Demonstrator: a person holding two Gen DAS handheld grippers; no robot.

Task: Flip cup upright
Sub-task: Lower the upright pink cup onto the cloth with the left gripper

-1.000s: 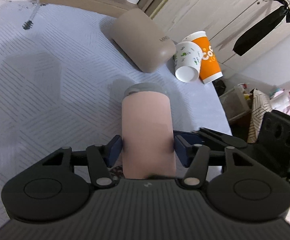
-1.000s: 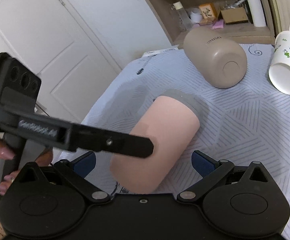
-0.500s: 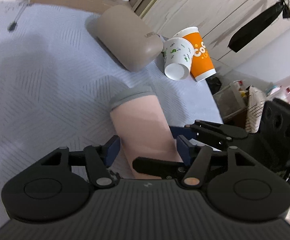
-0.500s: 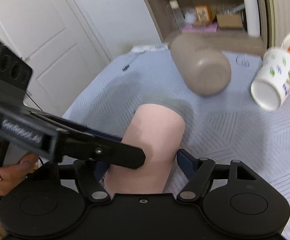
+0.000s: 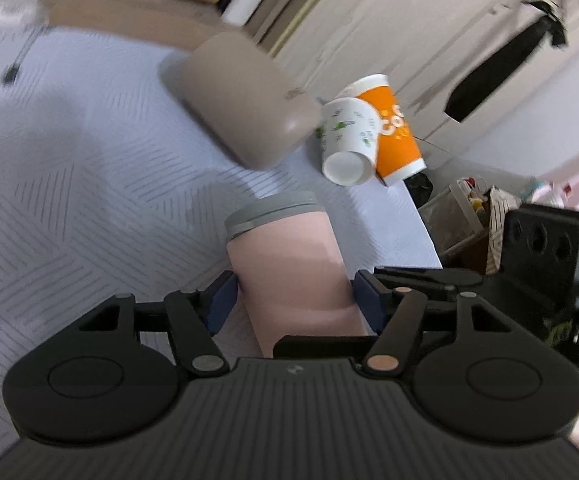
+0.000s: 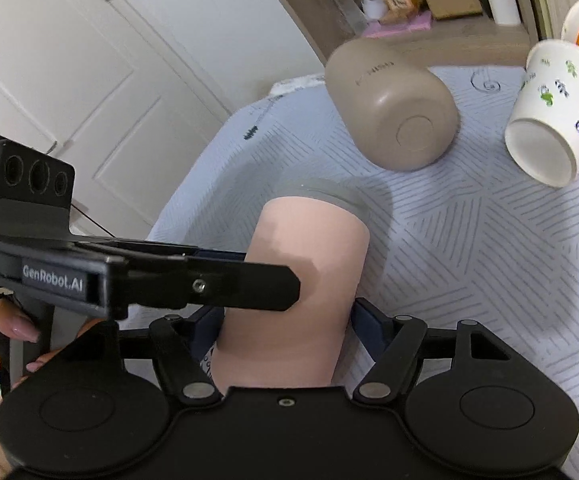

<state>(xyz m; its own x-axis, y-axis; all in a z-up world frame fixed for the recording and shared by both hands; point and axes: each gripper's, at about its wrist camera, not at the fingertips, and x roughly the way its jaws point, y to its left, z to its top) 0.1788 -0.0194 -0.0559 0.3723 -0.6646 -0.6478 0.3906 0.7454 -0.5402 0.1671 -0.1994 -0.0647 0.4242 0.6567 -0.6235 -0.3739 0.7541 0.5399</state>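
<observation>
A pink cup [image 5: 289, 268] with a grey rim band lies tilted on the pale blue patterned cloth [image 5: 69, 200], grey end away from me. My left gripper [image 5: 293, 300] has its blue pads against both sides of the cup's body. My right gripper [image 6: 285, 320] straddles the same pink cup [image 6: 305, 280] from the other side, its pads close on both flanks. The left gripper's black finger [image 6: 209, 284] crosses in front of the cup in the right wrist view.
A tan cup [image 5: 245, 100] lies on its side behind, base toward the right wrist view [image 6: 393, 108]. A white printed paper cup [image 6: 553, 112] and an orange cup [image 5: 393, 132] lie at the table's far right edge. A white door and a wooden shelf stand behind.
The right gripper has closed in around the pink cup. The cup has swung from slanting across the right wrist view to nearly in line with it, and both views have shifted.
</observation>
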